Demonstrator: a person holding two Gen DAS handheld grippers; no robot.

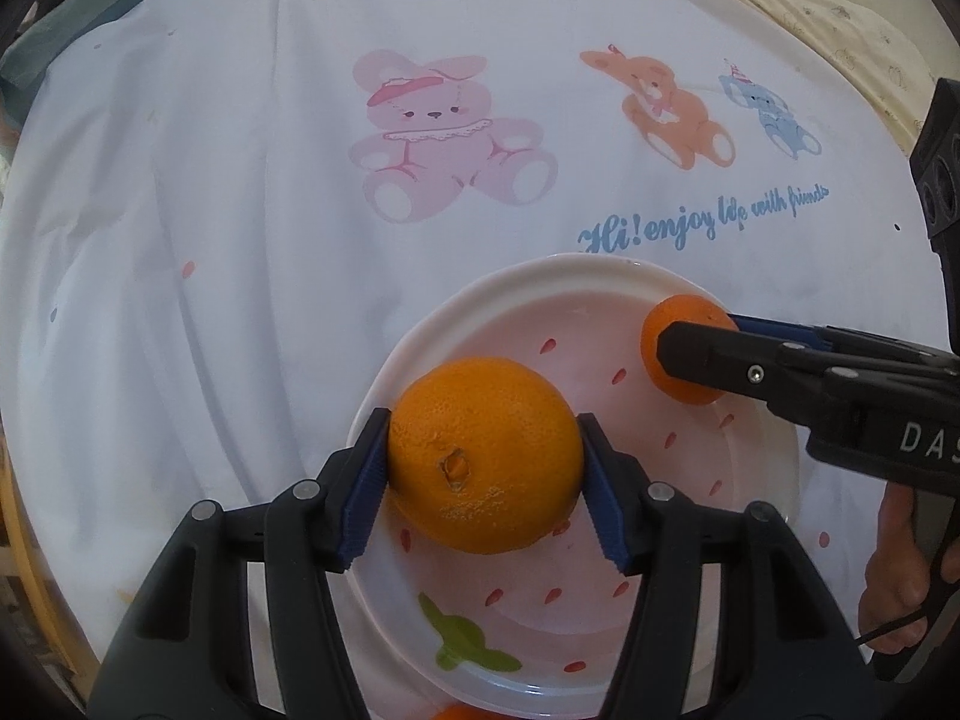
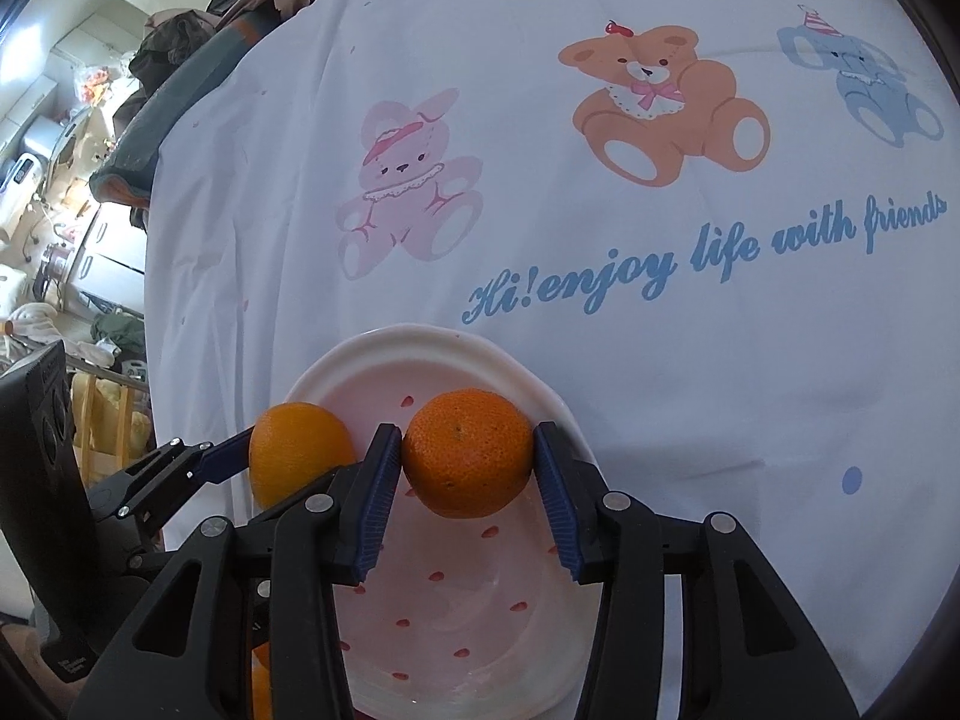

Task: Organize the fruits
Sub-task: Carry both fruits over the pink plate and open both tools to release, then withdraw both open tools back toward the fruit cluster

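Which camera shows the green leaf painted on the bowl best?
The left wrist view: the green leaf shows whole on the bowl floor, below the orange. The right wrist view shows none of it.

Two close, steeply downward wrist views over one shared plate.

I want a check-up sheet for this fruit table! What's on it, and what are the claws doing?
Surface: white cloth printed with teddy bears and blue writing.
Job's things: pink strawberry plate; big orange; smaller orange. Both oranges are over the plate.
Clutter: part of another orange by the plate's near edge.
Claws: left claw grips the big orange; right claw grips the smaller one.
Cables: thin black cord by a hand.
Surroundings: messy room with piled clothes.
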